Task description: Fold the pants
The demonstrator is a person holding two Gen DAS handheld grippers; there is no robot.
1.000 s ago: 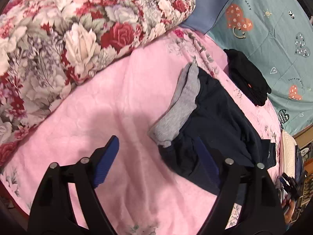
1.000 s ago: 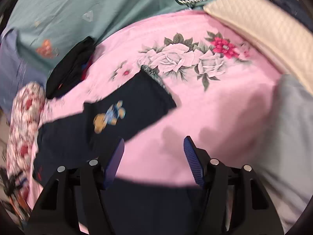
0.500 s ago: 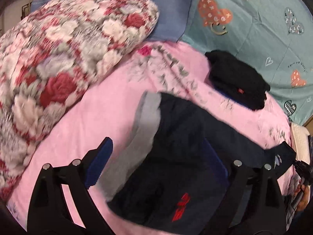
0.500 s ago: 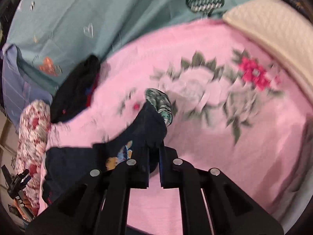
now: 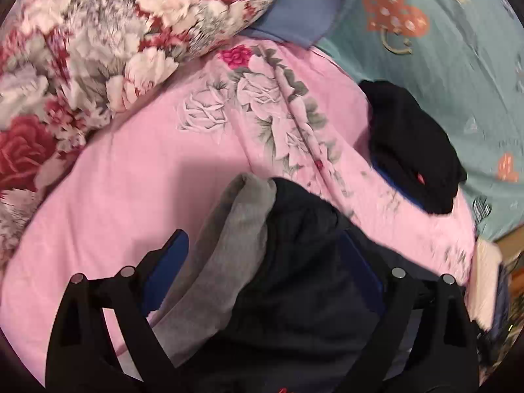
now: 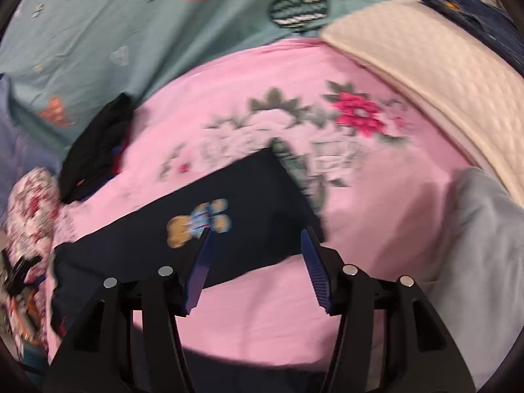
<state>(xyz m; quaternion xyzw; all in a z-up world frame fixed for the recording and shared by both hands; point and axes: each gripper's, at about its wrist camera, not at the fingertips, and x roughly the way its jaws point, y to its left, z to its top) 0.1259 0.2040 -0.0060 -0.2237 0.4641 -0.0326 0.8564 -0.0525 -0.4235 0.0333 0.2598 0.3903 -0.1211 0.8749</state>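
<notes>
Dark navy pants (image 5: 294, 278) with a grey waistband (image 5: 239, 245) lie on the pink bedspread (image 5: 131, 180). My left gripper (image 5: 262, 235) is open and straddles the waist end, one finger on each side of the cloth. In the right wrist view a pant leg (image 6: 249, 190) with a bear print (image 6: 196, 222) lies flat, its cuff pointing away. My right gripper (image 6: 256, 232) is open just above the near edge of that leg and holds nothing. The middle of the pants is hidden behind the left gripper's fingers.
A big floral quilt (image 5: 98, 49) bulks at the left. A folded black garment (image 5: 412, 150) lies beyond the pants, near the teal sheet (image 5: 442, 49). A cream waffle cloth (image 6: 425, 65) and a pale grey cloth (image 6: 484, 245) border the right side.
The right gripper was shut on the leg's cuff half a second ago; it has let go and the leg lies flat. The left gripper has moved forward over the waistband.
</notes>
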